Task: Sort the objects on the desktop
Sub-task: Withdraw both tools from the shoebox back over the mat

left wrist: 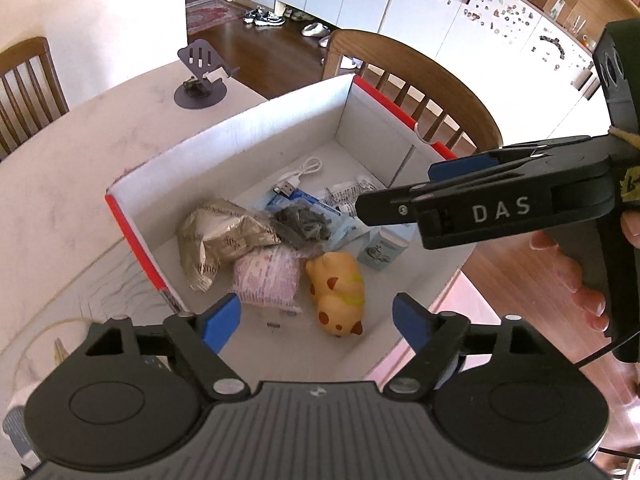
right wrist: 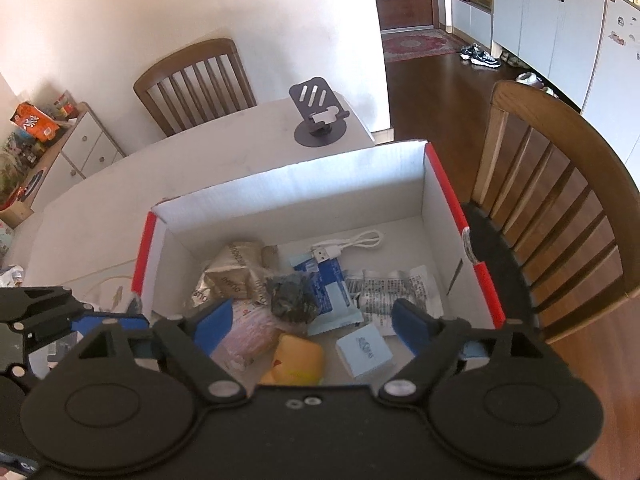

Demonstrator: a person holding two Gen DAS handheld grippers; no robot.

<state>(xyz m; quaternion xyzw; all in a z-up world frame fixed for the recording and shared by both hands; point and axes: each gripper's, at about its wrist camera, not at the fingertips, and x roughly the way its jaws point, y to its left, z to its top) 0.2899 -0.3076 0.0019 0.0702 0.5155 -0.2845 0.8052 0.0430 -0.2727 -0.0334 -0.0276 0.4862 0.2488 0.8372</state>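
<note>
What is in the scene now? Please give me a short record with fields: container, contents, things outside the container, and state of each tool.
container: open cardboard box with red edges, on the table
contents: yellow toy, pink packet, crumpled foil bag, white USB cable, small light blue box, blue packet
outside: phone stand on the table behind the box
left tool: open, empty, above the box
right tool: open, empty, above the box

Home dining room: wooden chairs (right wrist: pixel 196 80), shoes (left wrist: pixel 265 16).

White box (right wrist: pixel 288 184) w/ red edges; yellow toy (left wrist: pixel 338 292), orange spots; maybe pink pouch (left wrist: pixel 266 278).
</note>
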